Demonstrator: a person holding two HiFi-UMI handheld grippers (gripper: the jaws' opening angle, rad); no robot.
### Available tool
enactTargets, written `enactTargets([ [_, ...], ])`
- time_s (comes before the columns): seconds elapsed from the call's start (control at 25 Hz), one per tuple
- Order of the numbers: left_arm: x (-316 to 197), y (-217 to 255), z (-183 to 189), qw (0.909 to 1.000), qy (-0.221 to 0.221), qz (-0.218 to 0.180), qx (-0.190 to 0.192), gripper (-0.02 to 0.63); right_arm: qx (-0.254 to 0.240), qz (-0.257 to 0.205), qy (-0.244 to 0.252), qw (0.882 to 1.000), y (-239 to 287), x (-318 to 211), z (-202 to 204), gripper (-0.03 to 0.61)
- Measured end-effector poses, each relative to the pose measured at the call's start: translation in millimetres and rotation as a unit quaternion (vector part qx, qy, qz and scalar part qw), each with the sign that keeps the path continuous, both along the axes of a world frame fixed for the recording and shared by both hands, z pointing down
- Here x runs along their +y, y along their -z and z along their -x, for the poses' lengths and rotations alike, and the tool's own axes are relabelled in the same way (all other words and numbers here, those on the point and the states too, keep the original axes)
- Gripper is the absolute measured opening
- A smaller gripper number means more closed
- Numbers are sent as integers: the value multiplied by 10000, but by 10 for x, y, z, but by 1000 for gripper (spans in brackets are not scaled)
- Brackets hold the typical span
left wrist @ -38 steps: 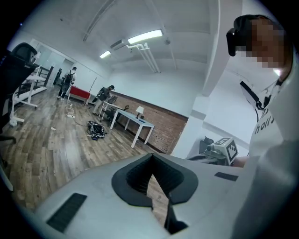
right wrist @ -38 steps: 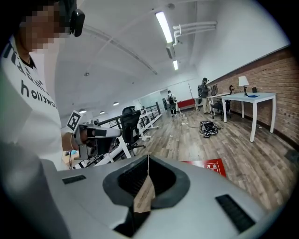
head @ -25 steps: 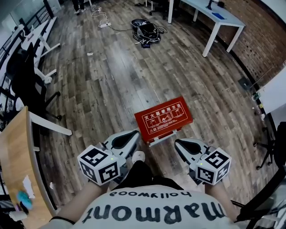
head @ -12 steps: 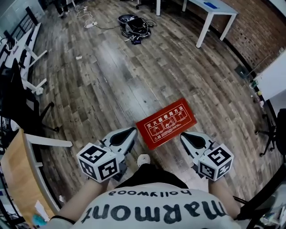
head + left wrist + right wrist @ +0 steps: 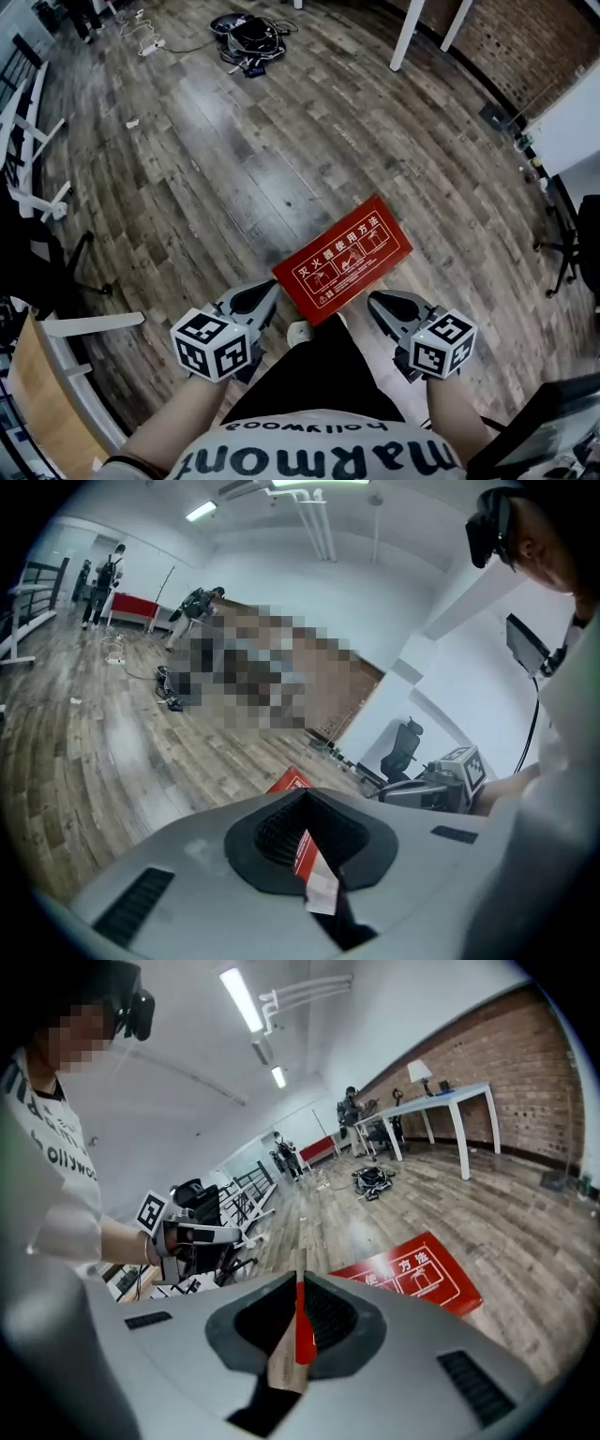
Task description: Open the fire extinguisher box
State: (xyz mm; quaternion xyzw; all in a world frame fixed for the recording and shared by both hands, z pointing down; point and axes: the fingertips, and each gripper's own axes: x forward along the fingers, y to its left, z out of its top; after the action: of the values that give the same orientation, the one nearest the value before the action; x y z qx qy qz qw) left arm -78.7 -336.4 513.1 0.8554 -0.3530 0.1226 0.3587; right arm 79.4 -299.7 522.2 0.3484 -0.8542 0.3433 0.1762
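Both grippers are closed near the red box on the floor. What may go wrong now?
The left gripper and right gripper are shut; unless they open, they will likely only push the red box. It lies on the wood floor with nothing seen holding it, so it may slide.

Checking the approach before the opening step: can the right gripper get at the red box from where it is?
Probably yes. The right gripper hangs close to the box's near edge, not touching it, with only bare floor around. Its fingers are shut and empty, so they would likely need to open first.
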Motion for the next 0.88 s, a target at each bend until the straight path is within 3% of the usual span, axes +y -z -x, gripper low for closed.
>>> enactTargets([
  [0.2,-49,-384,-75,9997,23,164,197,5,-284,670,-295,9969,-570,-114,-120,12],
  [0.4,-78,-656,-118,9995,149,209,157,6,-500,1290,-433,9894,-1143,-143,-237,17],
  [0.56,-132,-805,-96,9992,308,233,55,8,-779,1793,-390,9799,-1458,-62,-236,183],
  [0.64,-150,-940,-58,9985,407,331,-155,11,-762,2013,-374,9759,-1640,13,-265,192],
  [0.72,-141,-1076,-50,9969,525,493,-316,76,-797,2267,-455,9696,-1841,114,-334,193],
  [0.76,-129,-1126,-63,9962,556,566,-359,106,-889,2427,-545,9645,-1939,162,-368,197],
  [0.88,-125,-1193,-95,9953,598,634,-418,112,-1318,2805,-833,9471,-2154,215,-389,213],
])
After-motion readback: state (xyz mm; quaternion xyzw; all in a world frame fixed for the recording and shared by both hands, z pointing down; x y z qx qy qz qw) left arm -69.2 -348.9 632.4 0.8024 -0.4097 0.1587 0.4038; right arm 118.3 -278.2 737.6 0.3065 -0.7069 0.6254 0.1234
